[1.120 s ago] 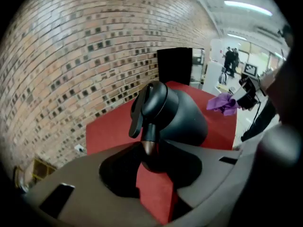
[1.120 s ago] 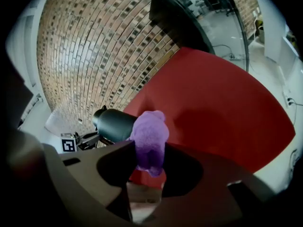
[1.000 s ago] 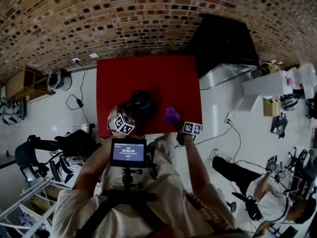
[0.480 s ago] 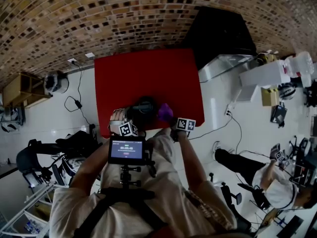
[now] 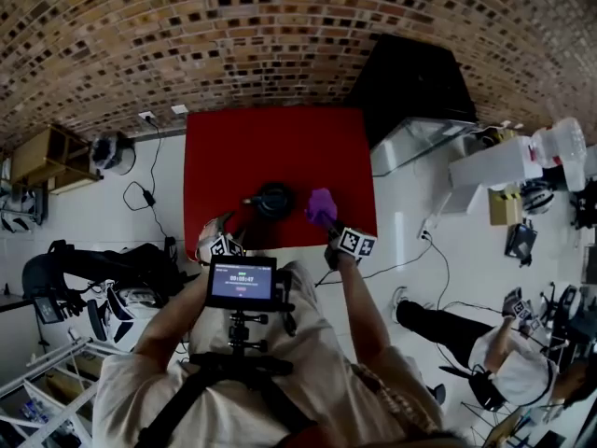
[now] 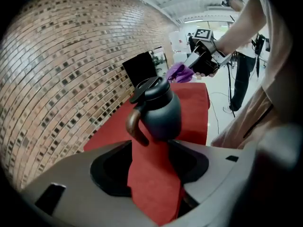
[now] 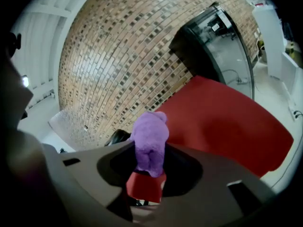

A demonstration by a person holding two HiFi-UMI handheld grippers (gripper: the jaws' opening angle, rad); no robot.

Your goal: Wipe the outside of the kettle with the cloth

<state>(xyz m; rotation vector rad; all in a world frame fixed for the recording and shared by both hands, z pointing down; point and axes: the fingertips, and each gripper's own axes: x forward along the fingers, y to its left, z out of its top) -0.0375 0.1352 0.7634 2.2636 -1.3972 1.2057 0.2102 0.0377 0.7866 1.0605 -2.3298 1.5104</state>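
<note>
A dark kettle (image 5: 273,199) with a brown handle (image 6: 134,126) stands upright on the red table (image 5: 280,143). My left gripper (image 5: 233,236) sits just short of the handle. Its jaws (image 6: 154,174) are opening, and only red tabletop shows between them. My right gripper (image 5: 332,224) is shut on a bunched purple cloth (image 7: 149,141), held in the air just right of the kettle without touching it. The left gripper view shows that cloth (image 6: 180,73) beyond the kettle's lid. Only a dark edge of the kettle (image 7: 117,137) peeks into the right gripper view.
A black cabinet (image 5: 415,82) stands at the table's far right corner, against the brick wall (image 5: 233,26). Cables (image 5: 149,194) lie on the floor to the left. A seated person (image 5: 494,362) and cluttered shelves are at the right.
The left gripper's jaws have opened off the kettle's handle and it has drawn back toward me. The right gripper has risen with the cloth.
</note>
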